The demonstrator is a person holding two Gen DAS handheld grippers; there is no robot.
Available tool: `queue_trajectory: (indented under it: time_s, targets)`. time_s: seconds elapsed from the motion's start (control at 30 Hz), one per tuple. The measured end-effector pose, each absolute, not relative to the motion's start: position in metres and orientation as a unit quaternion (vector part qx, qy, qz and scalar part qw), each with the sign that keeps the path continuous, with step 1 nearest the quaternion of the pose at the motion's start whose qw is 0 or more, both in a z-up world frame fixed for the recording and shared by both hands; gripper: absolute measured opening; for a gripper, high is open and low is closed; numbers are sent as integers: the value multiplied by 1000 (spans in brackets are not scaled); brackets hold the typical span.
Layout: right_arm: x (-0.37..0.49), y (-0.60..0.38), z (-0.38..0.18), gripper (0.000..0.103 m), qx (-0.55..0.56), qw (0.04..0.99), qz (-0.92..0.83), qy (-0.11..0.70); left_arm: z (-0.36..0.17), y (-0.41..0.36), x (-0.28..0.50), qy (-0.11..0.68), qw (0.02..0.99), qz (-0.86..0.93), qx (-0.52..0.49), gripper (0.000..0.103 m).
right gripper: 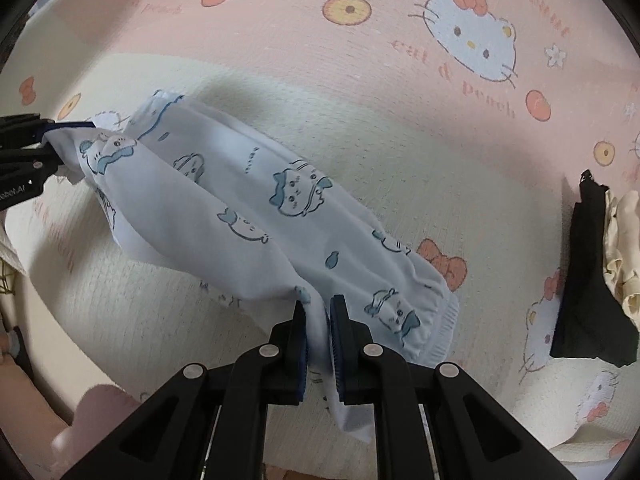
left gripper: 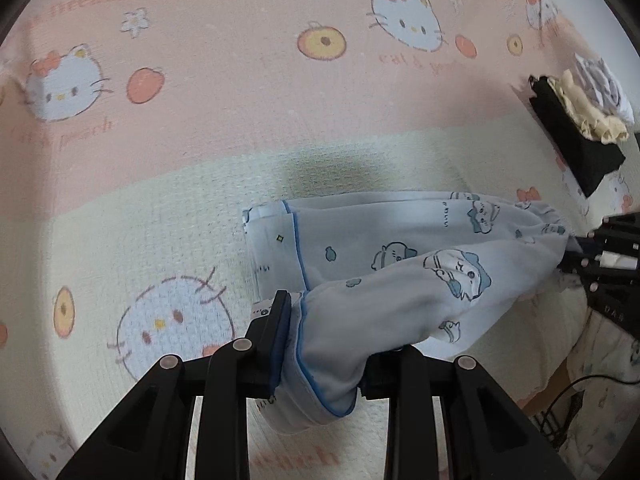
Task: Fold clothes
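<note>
I have the light-blue printed shorts (left gripper: 360,264) held at both ends above a pink and cream cartoon-cat bed sheet (left gripper: 200,140). My left gripper (left gripper: 320,344) has its fingers clamped on the blue-piped leg hem, cloth bunched thick between the pads. My right gripper (right gripper: 319,320) has its fingers pressed together on a thin fold near the elastic waistband (right gripper: 440,320), with a loose flap hanging below them. In the right wrist view the garment stretches from my right gripper across to the left one (right gripper: 48,136), sagging in the middle; its far edge appears to rest on the sheet. A small stack of folded clothes (right gripper: 592,272), black beneath cream, lies on the sheet well apart to the right.
</note>
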State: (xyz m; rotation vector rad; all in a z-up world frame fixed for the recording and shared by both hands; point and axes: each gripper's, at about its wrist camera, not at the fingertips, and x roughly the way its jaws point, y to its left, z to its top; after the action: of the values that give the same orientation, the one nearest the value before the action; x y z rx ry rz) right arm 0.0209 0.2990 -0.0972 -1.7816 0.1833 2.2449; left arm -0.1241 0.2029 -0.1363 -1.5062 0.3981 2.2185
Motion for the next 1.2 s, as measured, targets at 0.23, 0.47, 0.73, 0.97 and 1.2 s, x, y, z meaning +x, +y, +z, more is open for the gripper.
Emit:
queue_trajectory:
  time_s: [0.23, 0.47, 0.73, 0.97, 1.2]
  targets:
    - [4, 317, -107, 11, -624, 134, 766, 77, -147, 214, -145, 178, 226, 783, -552, 26]
    - [-12, 333, -118, 11, -634, 132, 758, 80, -155, 216, -170, 181, 253, 748, -587, 27]
    - [-22, 345, -132, 11, -650, 141, 742, 90, -179, 216, -200, 142, 252, 722, -629, 27]
    - [-32, 361, -150, 11, -671, 133, 719, 124, -186, 214, -197, 123, 248, 730, -625, 29]
    - [-30, 373, -154, 11, -662, 129, 724, 145, -171, 198, -189, 56, 227, 730, -643, 31]
